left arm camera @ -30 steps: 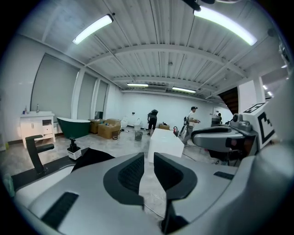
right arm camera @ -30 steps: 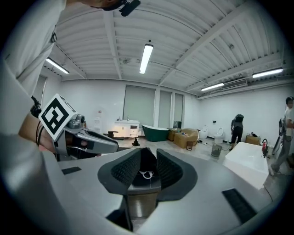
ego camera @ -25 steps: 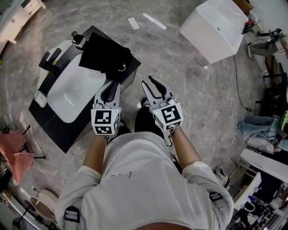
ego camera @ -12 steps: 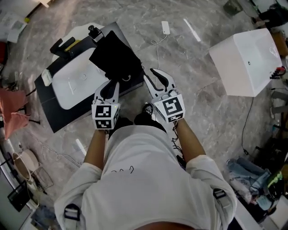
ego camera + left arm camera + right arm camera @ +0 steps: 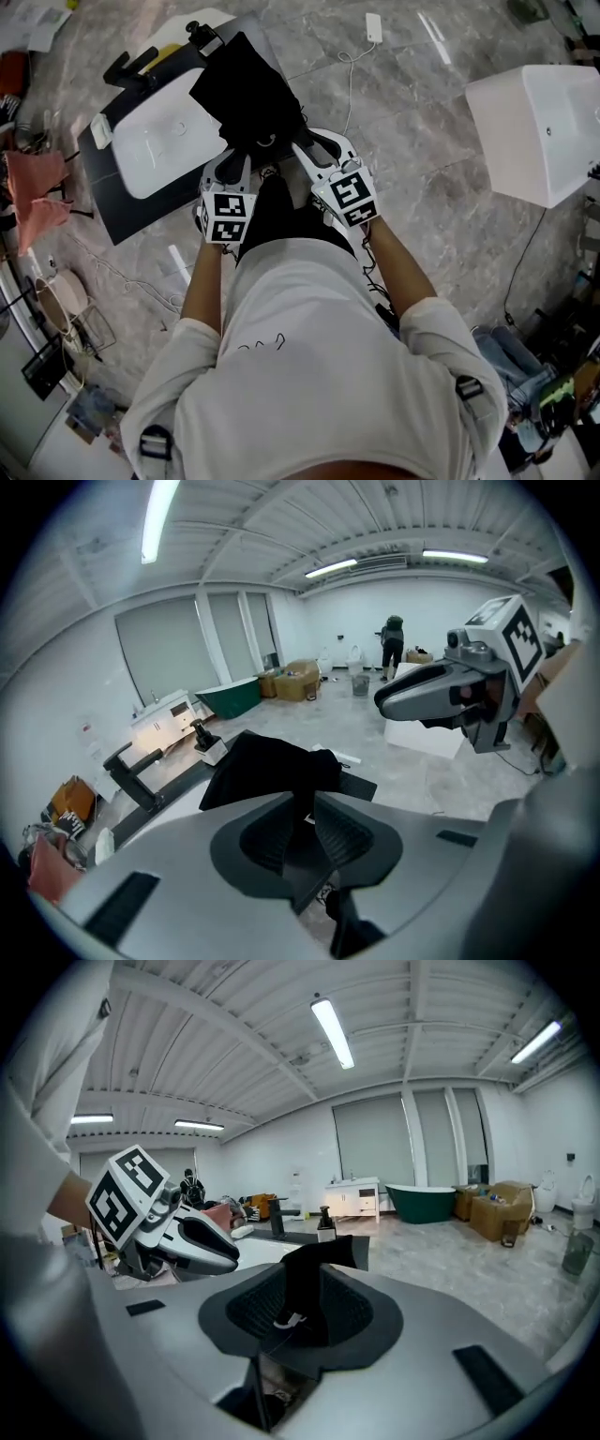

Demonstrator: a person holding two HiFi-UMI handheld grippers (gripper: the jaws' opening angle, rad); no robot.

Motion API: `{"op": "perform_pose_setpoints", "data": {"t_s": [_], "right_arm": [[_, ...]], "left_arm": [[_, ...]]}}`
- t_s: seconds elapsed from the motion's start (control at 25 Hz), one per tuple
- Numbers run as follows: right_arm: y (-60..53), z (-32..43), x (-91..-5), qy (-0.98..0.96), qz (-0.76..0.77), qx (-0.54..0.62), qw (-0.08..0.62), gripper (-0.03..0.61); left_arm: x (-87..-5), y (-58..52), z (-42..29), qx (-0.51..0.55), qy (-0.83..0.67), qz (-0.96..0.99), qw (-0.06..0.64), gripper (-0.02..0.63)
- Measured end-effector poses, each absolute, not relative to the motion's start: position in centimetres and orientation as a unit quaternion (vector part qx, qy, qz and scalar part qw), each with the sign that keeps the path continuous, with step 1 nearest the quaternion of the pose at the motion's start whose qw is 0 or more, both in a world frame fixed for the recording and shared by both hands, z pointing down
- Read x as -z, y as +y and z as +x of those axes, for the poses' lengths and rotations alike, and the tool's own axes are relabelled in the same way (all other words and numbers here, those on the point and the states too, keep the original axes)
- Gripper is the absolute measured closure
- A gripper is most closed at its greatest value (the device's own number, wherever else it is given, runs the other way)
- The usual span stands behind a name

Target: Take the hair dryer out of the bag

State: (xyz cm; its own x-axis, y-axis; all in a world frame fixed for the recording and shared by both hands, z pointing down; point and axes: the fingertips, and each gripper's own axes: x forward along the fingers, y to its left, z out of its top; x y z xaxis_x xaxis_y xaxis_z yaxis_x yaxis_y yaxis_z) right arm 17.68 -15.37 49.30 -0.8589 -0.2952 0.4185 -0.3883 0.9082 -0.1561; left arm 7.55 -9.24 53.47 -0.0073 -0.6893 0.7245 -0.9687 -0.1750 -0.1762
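A black cloth bag (image 5: 246, 89) lies closed on the near end of a black board (image 5: 103, 211), partly over a white basin (image 5: 164, 141). No hair dryer shows. My left gripper (image 5: 233, 157) points down at the bag's near edge, its jaws a narrow gap apart. In the left gripper view the bag (image 5: 267, 761) shows through that gap (image 5: 305, 829). My right gripper (image 5: 303, 148) sits beside it at the same edge. In the right gripper view the bag's dark cloth (image 5: 323, 1258) and a small white loop (image 5: 286, 1320) lie between the parted pads. Neither gripper visibly presses the cloth.
A black tap (image 5: 136, 67) and a small pump bottle (image 5: 202, 33) stand at the basin's far side. A white box (image 5: 539, 127) stands on the marble floor to the right. A white adapter (image 5: 373, 26) with its cable lies beyond the bag. Clutter lines the left wall.
Both grippers have moved forward and down, from well short of the bag to its near edge. Their jaw gaps look the same.
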Motion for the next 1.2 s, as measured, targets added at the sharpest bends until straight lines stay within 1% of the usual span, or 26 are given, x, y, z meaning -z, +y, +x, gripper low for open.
{"op": "perform_pose_setpoints", "data": {"t_s": [0.2, 0.44, 0.64, 0.68, 0.8, 1.04, 1.2], "right_arm": [[-15.4, 17.9, -52.9, -0.950, 0.175, -0.148, 0.211, 0.476], [-15.3, 17.8, -55.2, -0.942, 0.183, -0.179, 0.218, 0.476], [-14.9, 17.4, -56.2, -0.936, 0.191, -0.196, 0.221, 0.474], [-14.8, 17.4, -56.3, -0.935, 0.193, -0.199, 0.221, 0.474], [-15.0, 17.5, -56.8, -0.932, 0.200, -0.205, 0.223, 0.472], [-15.2, 17.1, -57.5, -0.925, 0.211, -0.214, 0.231, 0.472], [-14.8, 16.7, -57.8, -0.924, 0.207, -0.215, 0.239, 0.472]], "left_arm": [[-56.1, -9.8, 7.8, -0.394, -0.587, 0.679, 0.199, 0.532], [-58.6, -9.2, 7.1, -0.429, -0.563, 0.674, 0.211, 0.512], [-60.1, -9.5, 6.6, -0.468, -0.540, 0.673, 0.193, 0.464], [-60.4, -9.6, 6.6, -0.474, -0.537, 0.672, 0.189, 0.448], [-60.6, -10.2, 6.2, -0.492, -0.532, 0.669, 0.164, 0.433], [-60.6, -11.7, 4.8, -0.532, -0.523, 0.658, 0.105, 0.419], [-60.1, -12.5, 4.2, -0.539, -0.526, 0.652, 0.087, 0.417]]}}
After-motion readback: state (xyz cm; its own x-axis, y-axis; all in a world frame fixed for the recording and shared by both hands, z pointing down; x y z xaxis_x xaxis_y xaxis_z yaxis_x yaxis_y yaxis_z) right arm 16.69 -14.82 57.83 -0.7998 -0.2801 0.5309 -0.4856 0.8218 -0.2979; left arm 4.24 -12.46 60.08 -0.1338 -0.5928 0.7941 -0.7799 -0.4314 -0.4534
